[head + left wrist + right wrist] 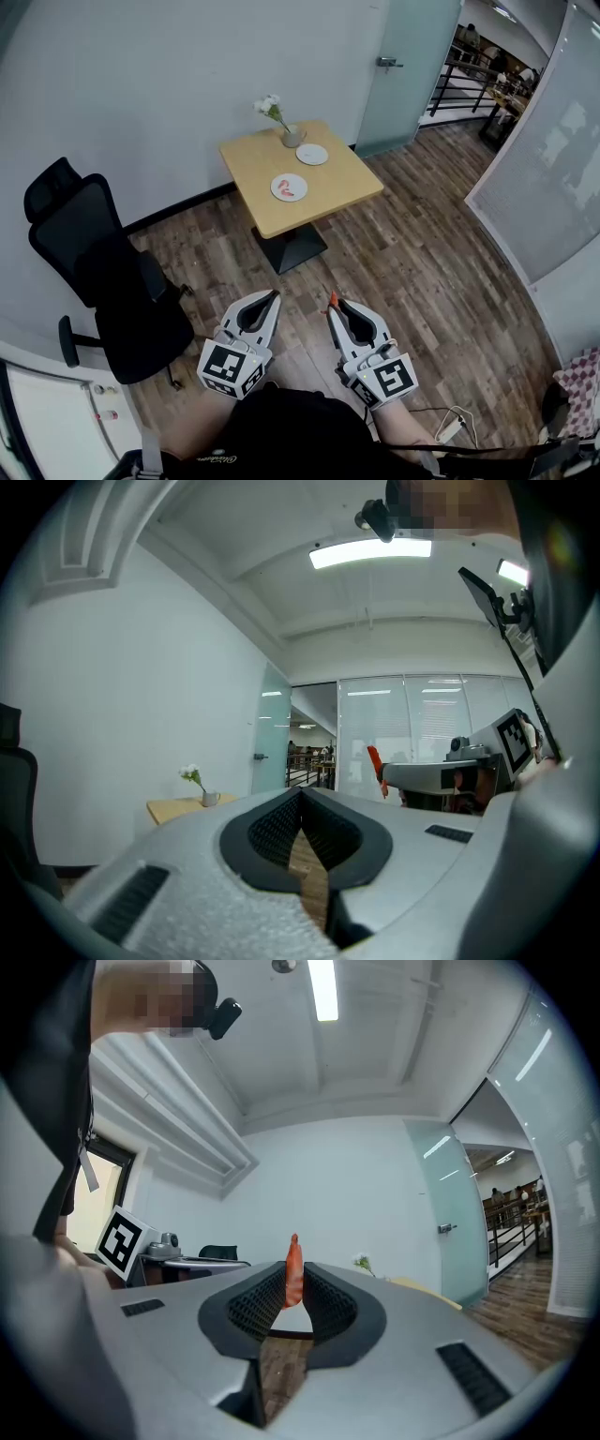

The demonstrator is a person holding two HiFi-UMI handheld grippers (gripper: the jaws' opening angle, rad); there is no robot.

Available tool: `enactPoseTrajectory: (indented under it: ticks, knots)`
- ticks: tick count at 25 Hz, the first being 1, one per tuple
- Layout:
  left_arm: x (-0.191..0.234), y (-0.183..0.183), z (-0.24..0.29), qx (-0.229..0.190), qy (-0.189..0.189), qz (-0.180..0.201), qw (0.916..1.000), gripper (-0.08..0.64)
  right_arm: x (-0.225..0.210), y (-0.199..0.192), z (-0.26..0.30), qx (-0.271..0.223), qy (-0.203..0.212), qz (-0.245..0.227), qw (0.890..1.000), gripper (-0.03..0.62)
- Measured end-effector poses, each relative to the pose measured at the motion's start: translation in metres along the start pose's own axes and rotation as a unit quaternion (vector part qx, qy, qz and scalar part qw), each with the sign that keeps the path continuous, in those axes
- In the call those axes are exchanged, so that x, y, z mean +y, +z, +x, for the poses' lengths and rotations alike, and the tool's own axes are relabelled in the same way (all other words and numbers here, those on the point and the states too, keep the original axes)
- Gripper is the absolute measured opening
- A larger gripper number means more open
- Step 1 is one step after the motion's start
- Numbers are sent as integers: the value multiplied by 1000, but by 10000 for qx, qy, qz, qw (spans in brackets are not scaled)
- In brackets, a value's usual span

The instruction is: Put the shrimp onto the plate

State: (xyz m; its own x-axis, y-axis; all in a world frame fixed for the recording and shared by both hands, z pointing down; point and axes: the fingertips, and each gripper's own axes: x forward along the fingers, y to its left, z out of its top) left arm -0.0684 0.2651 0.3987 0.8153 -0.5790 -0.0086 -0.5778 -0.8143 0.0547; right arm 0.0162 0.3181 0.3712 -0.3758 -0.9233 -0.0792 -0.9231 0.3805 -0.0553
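1. The right gripper is clamping its jaws on an orange shrimp; in the right gripper view the shrimp is standing upright between the dark pads, its tip poking above them
2. The left gripper is hanging just beside the right one with its jaws together at the tip and nothing between them, as the left gripper view is showing
3. Both grippers are hovering low in front of the person, over the wooden floor and well apart from the small table
4. On the table the near plate is carrying a red curled piece, and the far plate is lying bare behind it
5. A vase of white flowers is standing at the table's far edge, just beside the far plate
6. A stretch of floor and the table's dark pedestal base are lying between the grippers and the plates
7. A black office chair is sitting to the left near the wall, off to the side of that stretch
8. A frosted glass door is standing behind the table, and a pale curved partition is running along the right
9. A white cable is trailing on the floor by the person's right side
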Motion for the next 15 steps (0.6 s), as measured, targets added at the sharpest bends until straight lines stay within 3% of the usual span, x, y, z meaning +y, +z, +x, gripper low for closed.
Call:
enactPoseTrajectory:
  ticks: [8, 12, 15]
  knots:
    - [-4, 1, 1, 2, 1, 6, 10000, 3, 1, 4, -1, -73, 65, 22, 10000, 58]
    - [-6, 0, 2, 3, 38, 21, 10000, 3, -9, -6, -7, 172, -78, -41, 9998, 58]
    - [-8, -1, 3, 9, 51, 11, 10000, 3, -8, 0, -7, -18, 44, 131, 9999, 57]
